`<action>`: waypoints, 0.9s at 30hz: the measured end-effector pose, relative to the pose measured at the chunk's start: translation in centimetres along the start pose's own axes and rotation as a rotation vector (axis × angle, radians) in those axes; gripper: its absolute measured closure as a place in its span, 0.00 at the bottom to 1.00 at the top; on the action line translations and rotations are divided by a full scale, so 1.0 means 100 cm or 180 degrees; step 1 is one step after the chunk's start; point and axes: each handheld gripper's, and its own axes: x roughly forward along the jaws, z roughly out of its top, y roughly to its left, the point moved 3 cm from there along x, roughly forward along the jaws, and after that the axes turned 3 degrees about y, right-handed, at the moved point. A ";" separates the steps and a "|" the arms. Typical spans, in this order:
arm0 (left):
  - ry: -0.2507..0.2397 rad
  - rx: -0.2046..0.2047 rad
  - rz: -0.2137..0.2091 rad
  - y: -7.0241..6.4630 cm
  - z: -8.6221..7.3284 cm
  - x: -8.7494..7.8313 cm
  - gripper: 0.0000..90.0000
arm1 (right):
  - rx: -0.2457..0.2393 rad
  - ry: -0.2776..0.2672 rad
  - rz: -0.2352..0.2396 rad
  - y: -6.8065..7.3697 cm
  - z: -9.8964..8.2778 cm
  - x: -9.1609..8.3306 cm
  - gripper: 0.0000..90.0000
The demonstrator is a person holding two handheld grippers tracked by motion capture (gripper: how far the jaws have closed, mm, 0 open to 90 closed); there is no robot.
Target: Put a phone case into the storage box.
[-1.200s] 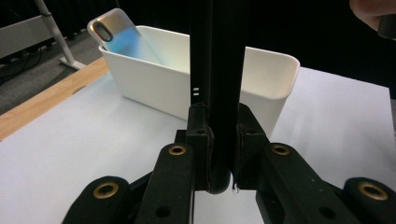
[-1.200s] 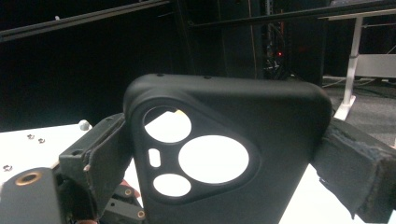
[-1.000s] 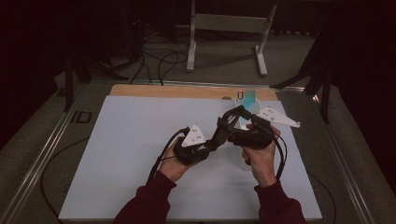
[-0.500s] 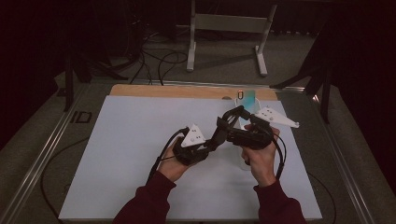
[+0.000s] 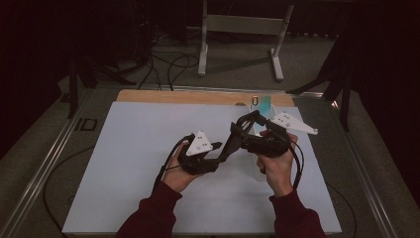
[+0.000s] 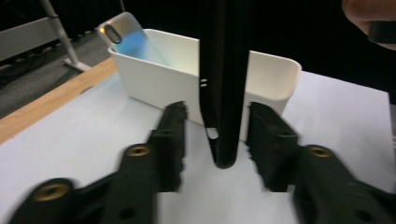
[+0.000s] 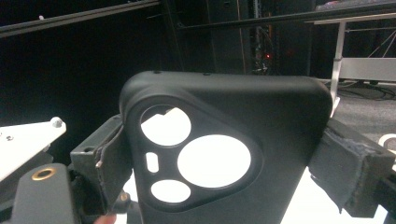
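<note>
Left gripper view: black phone case (image 6: 224, 84) hangs edge-on between jaws of left gripper (image 6: 215, 140), which have just been opening; pads clear of it. Right gripper (image 7: 219, 154) clamps case by both sides, above table (image 5: 124, 148). Judgement: back left gripper straight off, keep right clamp steady, then carry toward white bin (image 6: 163, 70).

No text, label, brand, number or sign could be read in any of the pictures. The black phone case (image 7: 224, 154) bore only cut-out holes, and the white bin (image 6: 187, 79) and the phone (image 6: 125, 35) in it were unmarked.
</note>
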 end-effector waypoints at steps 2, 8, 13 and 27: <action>-0.0019 -0.0024 0.0049 0.002 0.000 -0.003 0.46 | -0.0005 -0.0003 -0.0006 0.000 0.001 0.000 0.15; -0.0070 -0.0153 0.0253 0.011 0.000 -0.012 0.18 | -0.0002 0.0008 -0.0024 -0.002 0.002 0.001 0.15; -0.0097 -0.0242 0.0356 0.021 -0.002 -0.023 0.06 | -0.0007 0.0009 -0.0057 -0.004 0.003 0.001 0.15; -0.0178 -0.0349 0.0756 0.050 -0.032 -0.053 0.00 | -0.0073 -0.0006 -0.0134 -0.009 0.007 0.005 0.15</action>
